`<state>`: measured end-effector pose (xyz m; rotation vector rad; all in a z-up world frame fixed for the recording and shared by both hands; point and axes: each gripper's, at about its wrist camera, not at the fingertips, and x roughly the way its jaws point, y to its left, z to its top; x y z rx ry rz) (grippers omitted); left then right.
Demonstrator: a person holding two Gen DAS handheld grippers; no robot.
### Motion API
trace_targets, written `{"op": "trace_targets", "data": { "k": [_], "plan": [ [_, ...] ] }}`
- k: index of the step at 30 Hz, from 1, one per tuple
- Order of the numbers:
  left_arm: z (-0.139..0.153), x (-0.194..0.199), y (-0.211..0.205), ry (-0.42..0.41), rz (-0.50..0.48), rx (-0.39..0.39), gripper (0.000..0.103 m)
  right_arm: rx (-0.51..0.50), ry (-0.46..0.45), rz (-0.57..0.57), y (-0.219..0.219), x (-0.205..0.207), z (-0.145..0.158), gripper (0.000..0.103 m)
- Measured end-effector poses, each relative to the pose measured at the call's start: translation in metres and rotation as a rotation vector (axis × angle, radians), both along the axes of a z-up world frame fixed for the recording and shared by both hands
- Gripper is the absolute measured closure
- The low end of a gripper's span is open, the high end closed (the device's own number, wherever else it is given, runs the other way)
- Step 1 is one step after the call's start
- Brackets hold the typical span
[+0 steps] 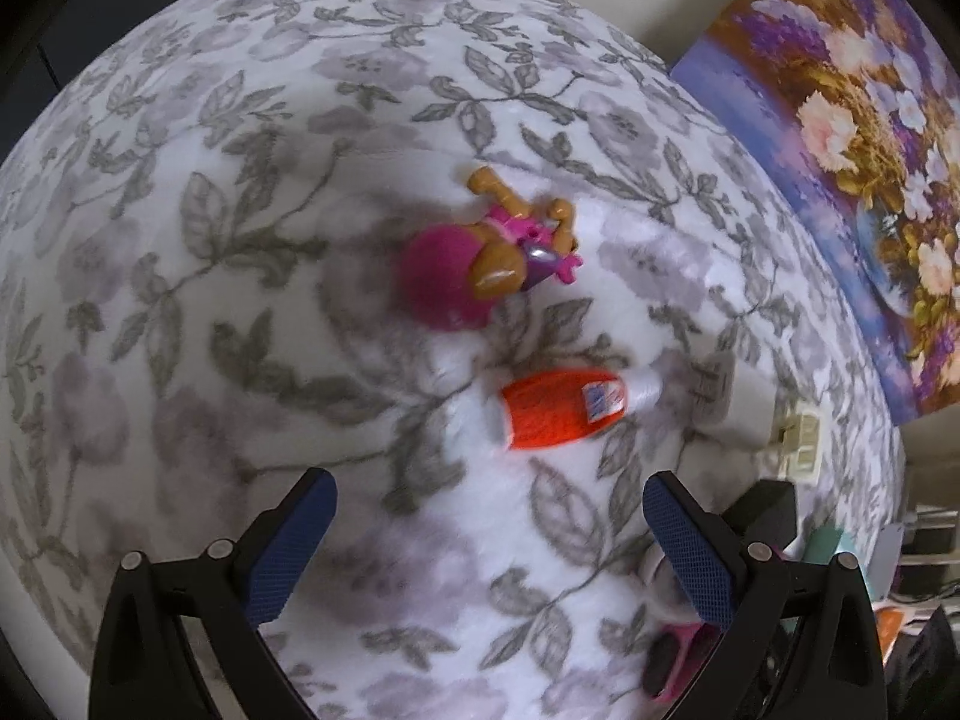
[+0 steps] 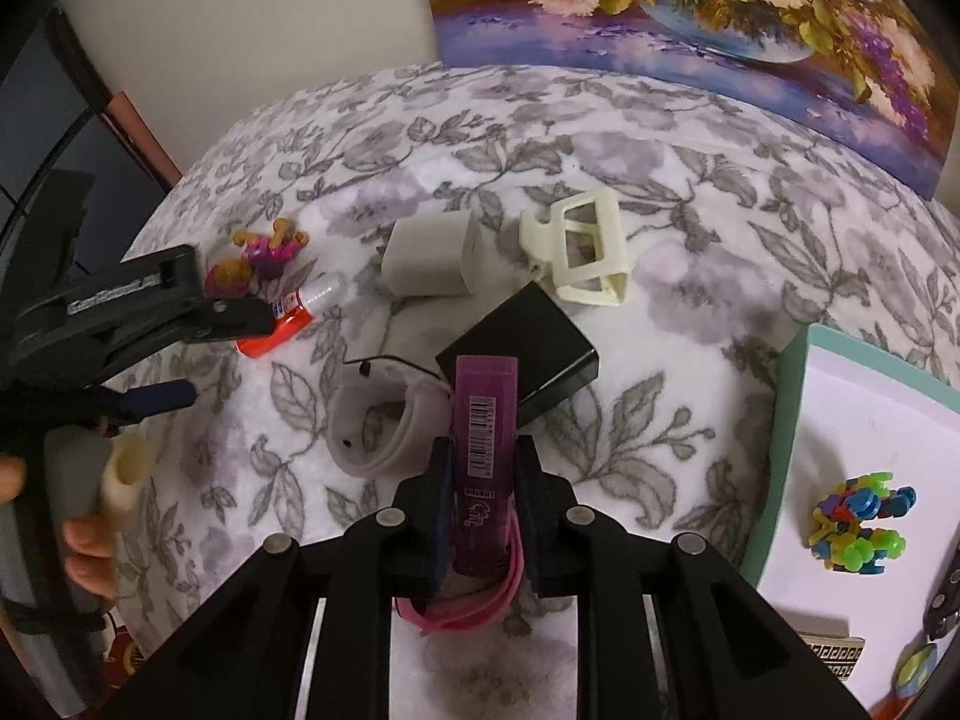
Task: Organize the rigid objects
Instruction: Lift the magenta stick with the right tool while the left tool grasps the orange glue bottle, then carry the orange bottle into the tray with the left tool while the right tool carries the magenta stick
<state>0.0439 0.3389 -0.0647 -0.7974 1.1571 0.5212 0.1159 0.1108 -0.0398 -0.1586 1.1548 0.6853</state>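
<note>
My right gripper (image 2: pixel 485 459) is shut on a purple tube (image 2: pixel 486 390) with a barcode, held above the floral blanket (image 2: pixel 630 180). A pink band (image 2: pixel 468 609) hangs under it. My left gripper (image 1: pixel 489 540) is open and holds nothing, hovering short of an orange glue bottle (image 1: pixel 558 411) that lies on its side. A pink and tan toy figure (image 1: pixel 480 264) lies just beyond the bottle. In the right wrist view the left gripper (image 2: pixel 204 360) is over the glue bottle (image 2: pixel 282 330), beside the figure (image 2: pixel 264 258).
A grey cube (image 2: pixel 432 258), a cream claw clip (image 2: pixel 588 252), a black box (image 2: pixel 528 342) and a grey wristband (image 2: pixel 372 426) lie mid-blanket. A teal-rimmed tray (image 2: pixel 780 450) at the right holds a colourful block toy (image 2: pixel 858 522). A flower painting (image 2: pixel 690 18) leans behind. A hand (image 2: pixel 90 552) grips the left tool.
</note>
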Motion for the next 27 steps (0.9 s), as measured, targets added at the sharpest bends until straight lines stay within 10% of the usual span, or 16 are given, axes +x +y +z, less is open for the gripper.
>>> {"op": "trace_targets", "data": {
  "k": [13, 19, 27],
  "plan": [
    [-0.012, 0.043, -0.010, 0.000, 0.022, 0.088, 0.001, 0.030, 0.012, -0.023, -0.007, 0.010, 0.006, 0.083],
    [-0.009, 0.056, -0.018, 0.045, -0.009, 0.169, 0.026, 0.026, 0.026, -0.050, -0.014, 0.016, 0.003, 0.083],
    [0.004, 0.045, -0.022, 0.019, 0.011, 0.080, 0.026, 0.085, 0.016, -0.079, -0.032, 0.012, 0.028, 0.083]
  ]
}}
